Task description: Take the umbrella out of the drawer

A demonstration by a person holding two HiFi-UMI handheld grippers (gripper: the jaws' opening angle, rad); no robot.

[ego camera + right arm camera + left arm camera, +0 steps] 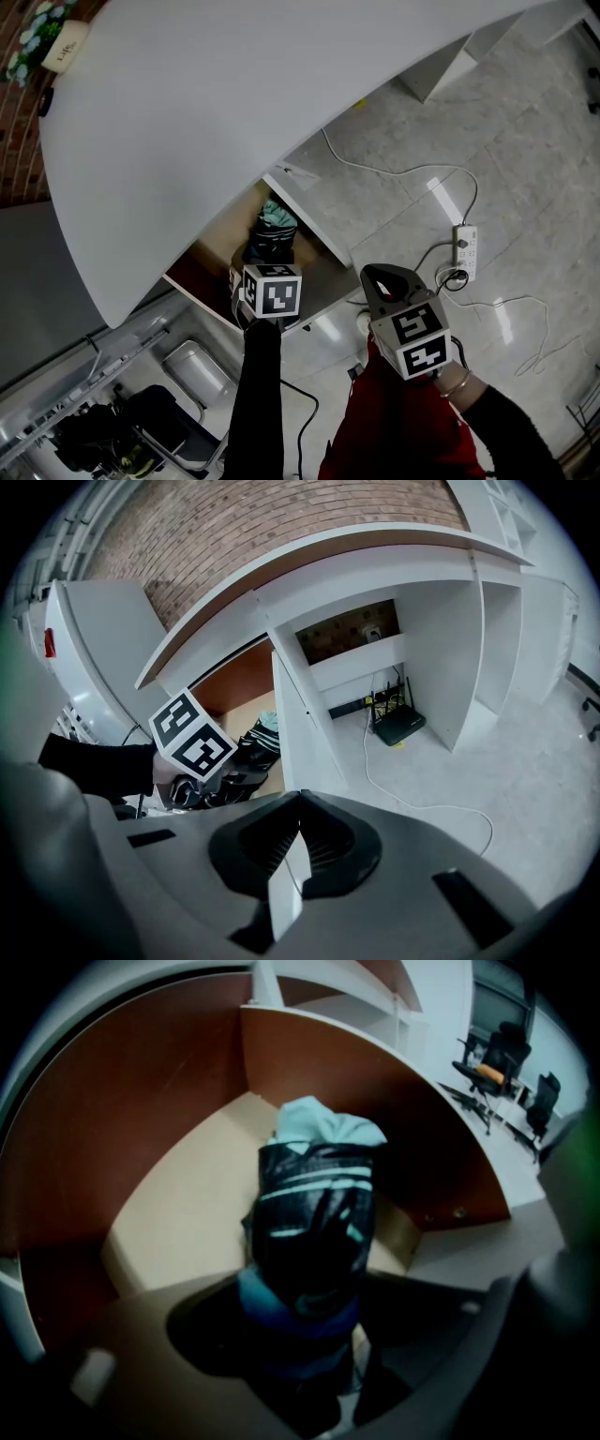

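The folded umbrella (275, 228) is black with pale teal stripes and a teal end, and it stands tilted in the open drawer (217, 251) under the curved white desk (206, 112). My left gripper (267, 265) reaches into the drawer and is shut on the umbrella's lower part. In the left gripper view the umbrella (316, 1213) fills the middle, with a blue band low down between the jaws of the left gripper (305, 1335). My right gripper (381, 276) hangs outside the drawer to the right, shut and holding nothing; its jaws of the right gripper (300, 803) meet.
The drawer has a beige floor (187, 1204) and red-brown walls (122, 1119). A power strip (466, 248) and cables lie on the pale floor. A router (398, 726) sits under the desk. Dark equipment (94, 436) stands at lower left. Office chairs (492, 1063) stand far off.
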